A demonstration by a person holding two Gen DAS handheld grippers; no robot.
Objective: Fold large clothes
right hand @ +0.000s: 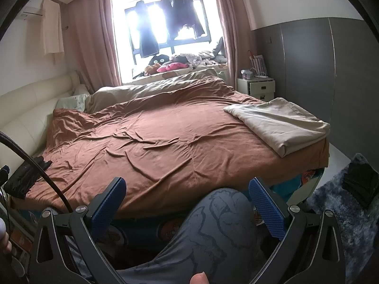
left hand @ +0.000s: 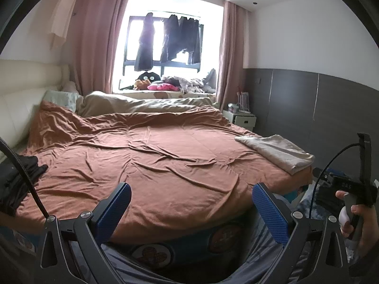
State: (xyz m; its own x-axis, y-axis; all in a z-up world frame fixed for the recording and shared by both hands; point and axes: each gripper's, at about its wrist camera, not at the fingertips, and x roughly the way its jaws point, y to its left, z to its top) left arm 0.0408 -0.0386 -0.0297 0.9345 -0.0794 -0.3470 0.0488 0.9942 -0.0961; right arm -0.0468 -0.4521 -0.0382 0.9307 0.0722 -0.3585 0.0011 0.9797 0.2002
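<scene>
Two claws, left claw (left hand: 190, 209) and right claw (right hand: 187, 203), hang apart and empty at the bed's (left hand: 154, 156) near edge. Folded beige garment (right hand: 279, 123) lies at the far right corner; black clothes (left hand: 16, 179) await left.

Beige garment (right hand: 281, 124) folded flat, at bed's far right corner; black clothes (left hand: 16, 177) heaped at left edge.

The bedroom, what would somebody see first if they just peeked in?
Probably the big brown blanket spread wrinkly over the bed, with a folded beige cloth on its right corner. Behind it, dark clothes hang in the bright window. Both grippers, left and right, are open and hold nothing.
</scene>
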